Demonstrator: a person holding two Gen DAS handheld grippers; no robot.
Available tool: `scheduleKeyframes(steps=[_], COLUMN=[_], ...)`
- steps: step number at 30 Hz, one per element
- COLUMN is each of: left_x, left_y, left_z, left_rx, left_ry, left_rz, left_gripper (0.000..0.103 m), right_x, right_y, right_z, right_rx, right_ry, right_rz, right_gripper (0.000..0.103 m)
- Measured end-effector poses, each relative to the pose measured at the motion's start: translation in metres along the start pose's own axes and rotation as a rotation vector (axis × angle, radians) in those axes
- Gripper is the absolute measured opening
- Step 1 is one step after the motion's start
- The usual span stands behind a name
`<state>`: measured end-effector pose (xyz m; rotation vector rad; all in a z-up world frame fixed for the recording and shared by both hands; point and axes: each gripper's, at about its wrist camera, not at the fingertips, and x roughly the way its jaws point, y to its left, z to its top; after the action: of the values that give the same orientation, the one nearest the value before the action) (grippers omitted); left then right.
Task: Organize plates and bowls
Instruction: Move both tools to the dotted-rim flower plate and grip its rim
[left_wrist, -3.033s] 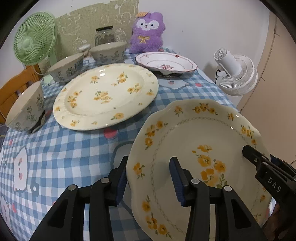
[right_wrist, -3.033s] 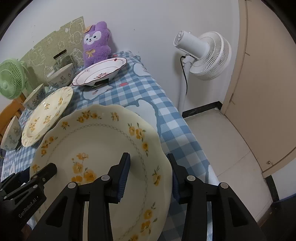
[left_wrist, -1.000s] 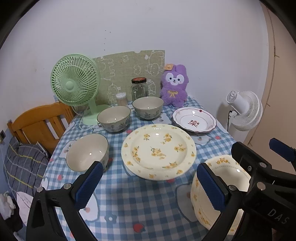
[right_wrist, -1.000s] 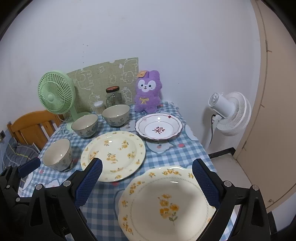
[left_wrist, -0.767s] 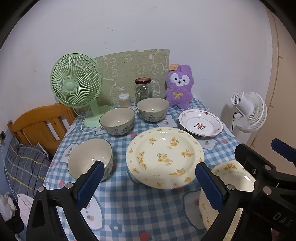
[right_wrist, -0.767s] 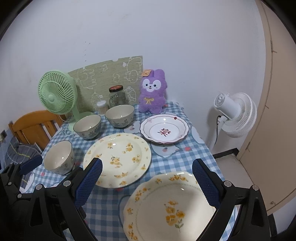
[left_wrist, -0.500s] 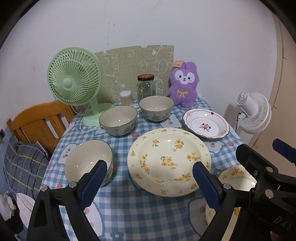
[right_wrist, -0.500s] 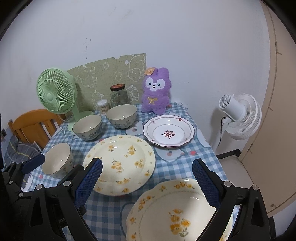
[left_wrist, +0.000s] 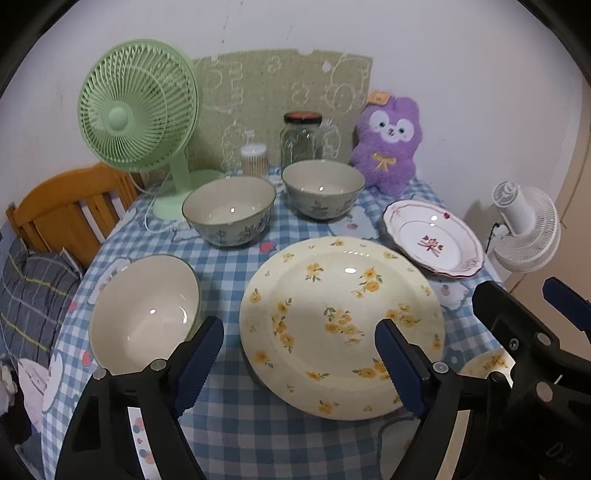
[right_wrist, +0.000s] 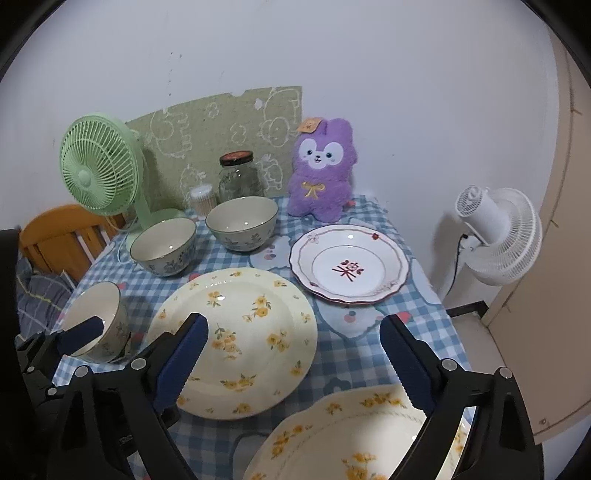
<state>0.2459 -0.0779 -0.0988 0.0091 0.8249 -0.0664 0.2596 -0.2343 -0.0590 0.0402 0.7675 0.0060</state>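
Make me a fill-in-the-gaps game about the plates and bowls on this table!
1. There are ___ bowls on the checked tablecloth.
2. The round plate has ___ flowers.
3. The plush toy is ___.
4. The table fan beside the bowls is ___.

Missing words: three; yellow; purple; green

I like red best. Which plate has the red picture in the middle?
The white plate nearest the purple plush toy; both other plates carry yellow flowers.
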Motion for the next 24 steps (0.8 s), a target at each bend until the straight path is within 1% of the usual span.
scheduleKeyframes(steps=[2,11,18,24], left_x=[0.007,0.033,0.053,0.067], left_y=[-0.001,-0.007,-0.005,-0.004], left_z=[0.000,-0.003,-0.008,-0.012], left_rx=[-0.007,-0.012,-0.022,-0.028], left_ry=[0.016,0.076,0.115,0.141], left_rz=[0.007,0.035,0.077,0.087], left_gripper=[0.083,0.083,0.082,0.082], right_x=[0.009,0.045,0.069,0.088], right_y=[0.000,-0.004,-0.007,-0.009], right_z=[0.001,-0.002,-0.009,-0.014], right_rx=[-0.006,0.004,0.011,0.011], right_ry=[0.010,0.069,0.119,0.169], right_rz=[0.006,0.026,0.023,0.010], right_gripper=[0.095,0.092,0.089,0.088])
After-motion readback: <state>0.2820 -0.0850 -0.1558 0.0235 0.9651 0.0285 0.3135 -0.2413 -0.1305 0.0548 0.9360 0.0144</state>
